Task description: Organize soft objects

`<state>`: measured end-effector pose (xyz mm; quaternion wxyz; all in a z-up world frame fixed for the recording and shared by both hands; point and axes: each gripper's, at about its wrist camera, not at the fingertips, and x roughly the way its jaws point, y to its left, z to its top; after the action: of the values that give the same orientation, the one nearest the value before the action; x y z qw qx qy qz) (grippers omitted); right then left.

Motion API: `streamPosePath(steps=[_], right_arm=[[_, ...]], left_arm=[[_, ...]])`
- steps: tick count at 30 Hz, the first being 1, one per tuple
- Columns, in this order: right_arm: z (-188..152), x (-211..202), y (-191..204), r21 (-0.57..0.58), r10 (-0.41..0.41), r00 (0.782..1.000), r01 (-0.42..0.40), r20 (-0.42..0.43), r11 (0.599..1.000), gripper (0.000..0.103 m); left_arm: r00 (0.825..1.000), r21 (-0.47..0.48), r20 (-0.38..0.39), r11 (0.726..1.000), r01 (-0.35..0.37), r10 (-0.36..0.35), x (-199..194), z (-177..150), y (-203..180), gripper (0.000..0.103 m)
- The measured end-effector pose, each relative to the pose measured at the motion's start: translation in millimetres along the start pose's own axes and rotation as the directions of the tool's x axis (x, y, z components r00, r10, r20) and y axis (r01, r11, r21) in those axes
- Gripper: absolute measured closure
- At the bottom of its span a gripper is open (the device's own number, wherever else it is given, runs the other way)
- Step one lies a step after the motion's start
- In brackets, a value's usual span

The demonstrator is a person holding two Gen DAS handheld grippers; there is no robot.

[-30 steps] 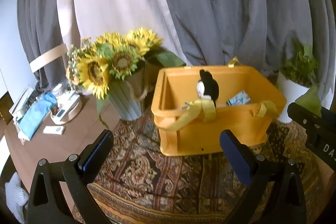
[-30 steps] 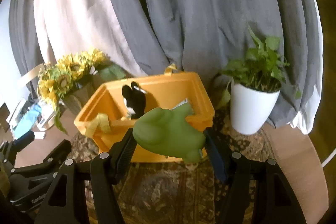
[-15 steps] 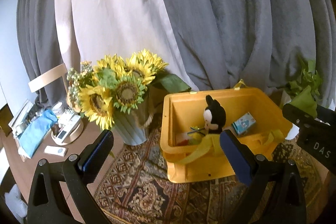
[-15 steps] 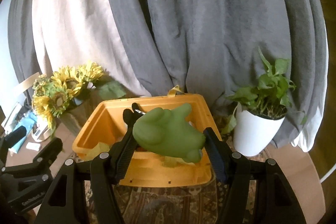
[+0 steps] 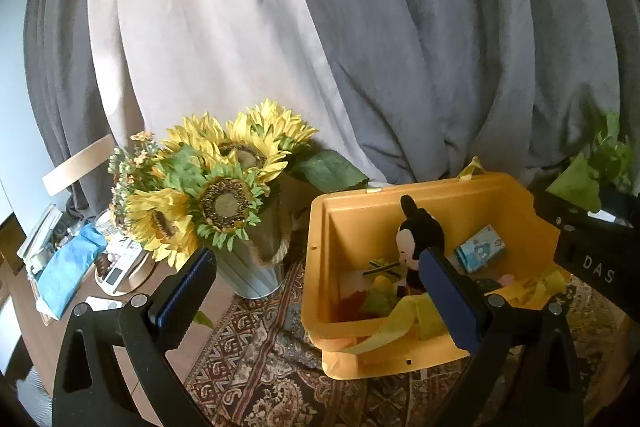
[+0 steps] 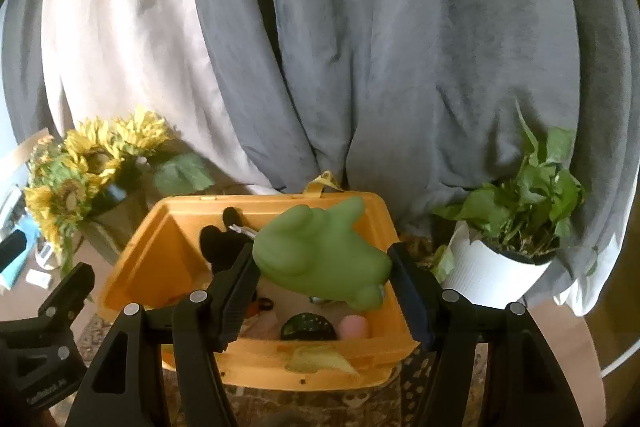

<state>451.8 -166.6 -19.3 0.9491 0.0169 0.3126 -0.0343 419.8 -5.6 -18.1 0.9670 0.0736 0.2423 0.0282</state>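
Note:
My right gripper (image 6: pixel 324 267) is shut on a soft green frog-like toy (image 6: pixel 320 253) and holds it over the open orange bin (image 6: pixel 132 267). In the bin a black mouse plush (image 5: pixel 420 239) sits upright beside a small blue box (image 5: pixel 480 253), a yellow-green soft piece (image 5: pixel 380 291) and a pink ball (image 6: pixel 354 327). My left gripper (image 5: pixel 316 291) stands open with nothing between its fingers, low and left of the bin. The right gripper's body (image 5: pixel 592 251) shows at the right edge of the left wrist view.
A grey vase of sunflowers (image 5: pixel 224 195) stands just left of the bin on a patterned rug (image 5: pixel 256 359). A white potted plant (image 6: pixel 504 259) stands to the bin's right. Grey and pale curtains (image 6: pixel 360 47) hang close behind. Small items and a blue cloth (image 5: pixel 68 267) lie far left.
Both grippers have come forward and risen, so the bin's inside now shows from above. The green toy, still gripped, has moved from in front of the bin to over it.

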Motion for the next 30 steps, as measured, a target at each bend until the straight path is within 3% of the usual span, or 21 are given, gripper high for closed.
streamPosePath(steps=[10, 16, 23, 30], right_arm=[[-4, 44, -1, -0.006, -0.001, 0.993, 0.0, -0.114, 1.0, 0.037], [-7, 58, -3, 0.009, -0.021, 0.987, 0.023, -0.162, 1.0, 0.03], [-11, 32, 1, 0.01, -0.055, 0.99, 0.057, -0.133, 0.998, 0.029], [-24, -26, 6, 0.063, -0.082, 0.993, 0.087, -0.09, 0.994, 0.029]], left_arm=[[0.998, 0.02, -0.054, 1.0, -0.018, 0.019, 30, -3, -6, 0.0], [0.997, 0.048, -0.068, 0.999, -0.021, 0.025, 39, -6, -9, 0.0], [0.998, 0.039, -0.065, 0.999, 0.009, -0.006, 33, -7, -1, 0.0], [0.998, 0.047, -0.023, 0.997, 0.061, -0.06, 1, -10, 12, 0.0]])
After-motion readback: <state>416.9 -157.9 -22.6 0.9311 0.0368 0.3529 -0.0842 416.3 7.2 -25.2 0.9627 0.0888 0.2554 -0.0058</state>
